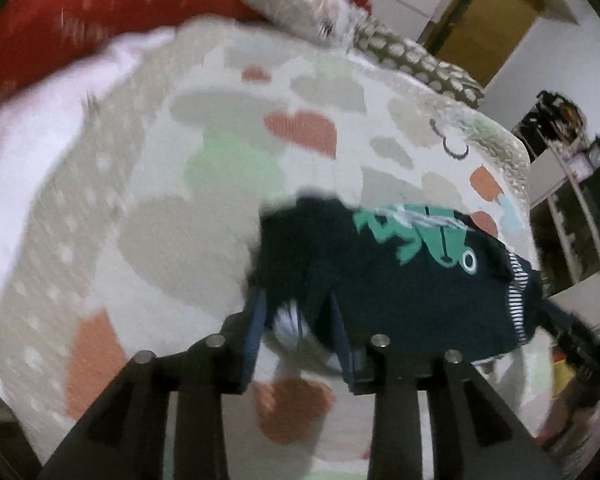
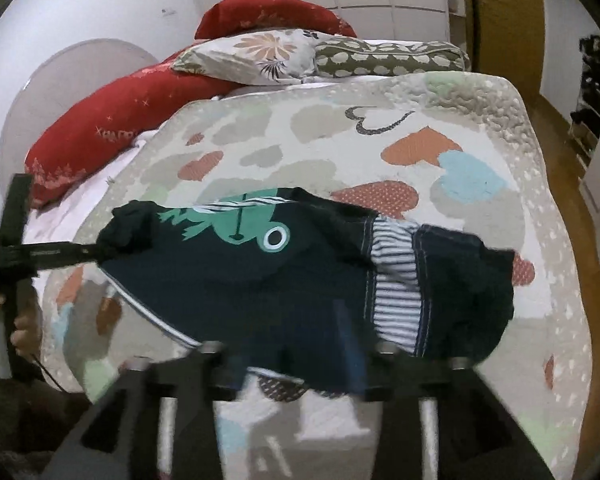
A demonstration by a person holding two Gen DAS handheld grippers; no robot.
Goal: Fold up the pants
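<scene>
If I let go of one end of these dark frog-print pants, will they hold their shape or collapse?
Probably collapse: the pants hang limp and sag between the left gripper and right gripper, with bunched fabric at both ends. They look light, likely child-size knit. The quilt beneath is textured, so they should not slide far.

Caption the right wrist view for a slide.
Both grippers hold dark frog-print pants above a heart-patterned quilt.
</scene>
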